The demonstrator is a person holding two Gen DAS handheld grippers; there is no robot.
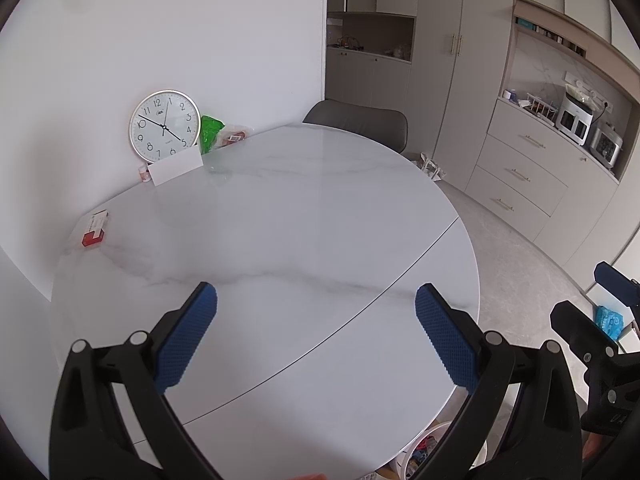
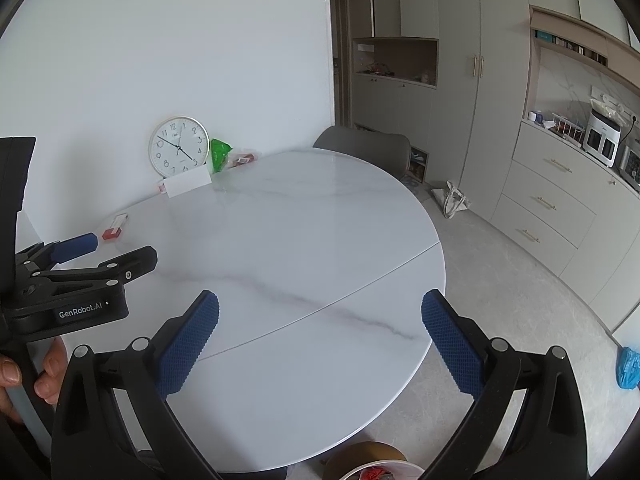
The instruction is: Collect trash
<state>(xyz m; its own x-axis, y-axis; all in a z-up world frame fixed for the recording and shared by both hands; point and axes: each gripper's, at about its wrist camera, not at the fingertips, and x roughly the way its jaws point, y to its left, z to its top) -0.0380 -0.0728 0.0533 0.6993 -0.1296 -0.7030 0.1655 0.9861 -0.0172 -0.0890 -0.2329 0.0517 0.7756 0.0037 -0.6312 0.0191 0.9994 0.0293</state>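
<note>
Both tools, left [image 1: 316, 300] and right [image 2: 320, 304], are held apart and empty. The red-and-white box [image 1: 95, 229] is seen far-left on the surface [image 1: 304, 216], nearer the left tool, its long axis running away.

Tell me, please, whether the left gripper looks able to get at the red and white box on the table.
Probably yes: the left gripper is open, and only bare table lies between it and the red and white box.

A round white marble table [image 1: 280, 220] carries a wall clock [image 1: 164, 125] leaning on the wall, a white card [image 1: 178, 168], a green bag [image 1: 210, 133] and a red-and-white box [image 1: 95, 229].
</note>
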